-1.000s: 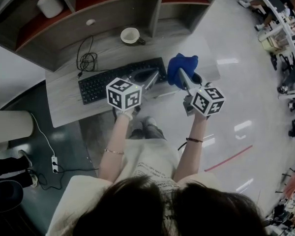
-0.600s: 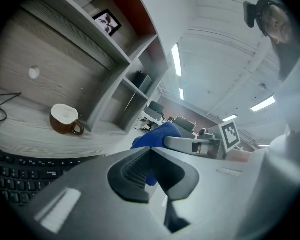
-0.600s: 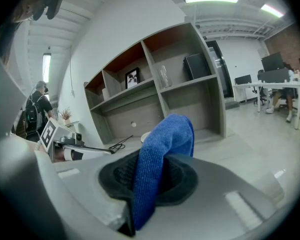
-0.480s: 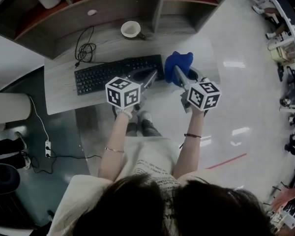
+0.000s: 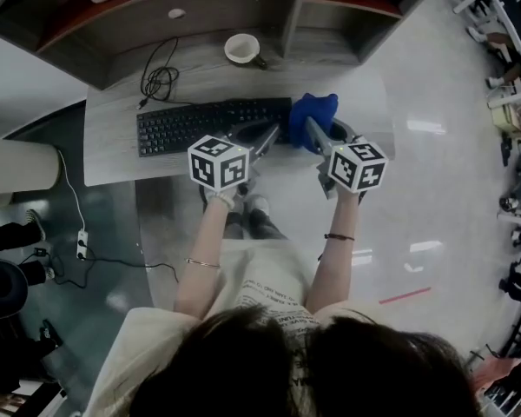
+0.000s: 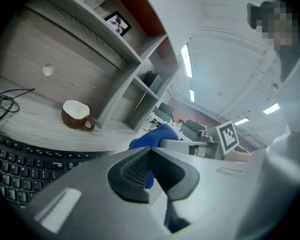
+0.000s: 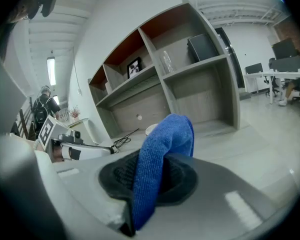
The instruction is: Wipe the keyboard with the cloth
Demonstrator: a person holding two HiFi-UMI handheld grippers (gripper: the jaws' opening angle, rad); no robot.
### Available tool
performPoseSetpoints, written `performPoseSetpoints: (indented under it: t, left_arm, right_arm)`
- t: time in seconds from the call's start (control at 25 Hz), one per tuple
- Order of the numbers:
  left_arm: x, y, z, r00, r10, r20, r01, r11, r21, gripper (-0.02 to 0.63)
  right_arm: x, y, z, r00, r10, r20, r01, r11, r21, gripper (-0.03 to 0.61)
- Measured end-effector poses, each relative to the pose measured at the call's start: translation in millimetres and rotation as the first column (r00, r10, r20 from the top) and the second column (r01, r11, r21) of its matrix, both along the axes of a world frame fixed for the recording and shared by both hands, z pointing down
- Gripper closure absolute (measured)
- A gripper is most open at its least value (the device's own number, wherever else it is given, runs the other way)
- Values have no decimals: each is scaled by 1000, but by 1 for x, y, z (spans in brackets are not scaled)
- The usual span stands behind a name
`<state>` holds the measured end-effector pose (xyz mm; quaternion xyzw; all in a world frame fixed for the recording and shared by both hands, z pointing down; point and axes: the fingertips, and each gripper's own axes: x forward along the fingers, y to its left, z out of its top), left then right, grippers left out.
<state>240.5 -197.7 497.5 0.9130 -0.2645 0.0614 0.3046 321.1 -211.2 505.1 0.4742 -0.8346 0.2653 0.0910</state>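
Observation:
A black keyboard (image 5: pixel 213 122) lies across the grey desk (image 5: pixel 113 159); its keys also show at the lower left of the left gripper view (image 6: pixel 20 166). My right gripper (image 5: pixel 314 130) is shut on a blue cloth (image 5: pixel 313 113), which hangs just off the keyboard's right end. In the right gripper view the cloth (image 7: pixel 165 139) is pinched between the dark pads and folds up over them. My left gripper (image 5: pixel 269 133) is shut with nothing in it, over the keyboard's right part. From the left gripper (image 6: pixel 149 154) the cloth (image 6: pixel 152 138) shows just beyond.
A brown mug (image 5: pixel 241 49) with a white inside stands behind the keyboard, near the shelf unit (image 5: pixel 208 7). A coiled black cable (image 5: pixel 159 81) lies at the desk's back left. A power strip (image 5: pixel 81 243) lies on the floor left of the desk.
The head view has shifted a little. Both grippers and the cloth keep nearly the same place by the keyboard's right end.

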Motion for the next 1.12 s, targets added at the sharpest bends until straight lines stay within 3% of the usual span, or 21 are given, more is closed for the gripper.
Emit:
performPoseSetpoints:
  t: [0.6, 1.12]
  left_arm:
    - [-22, -14, 16, 996, -86, 5, 86, 996, -31, 612]
    - [-46, -25, 32, 998, -69, -3, 68, 994, -80, 612]
  right_arm:
    - [-24, -18, 22, 996, -79, 28, 80, 996, -45, 520]
    - [-53, -26, 32, 995, -67, 81, 73, 994, -83, 520]
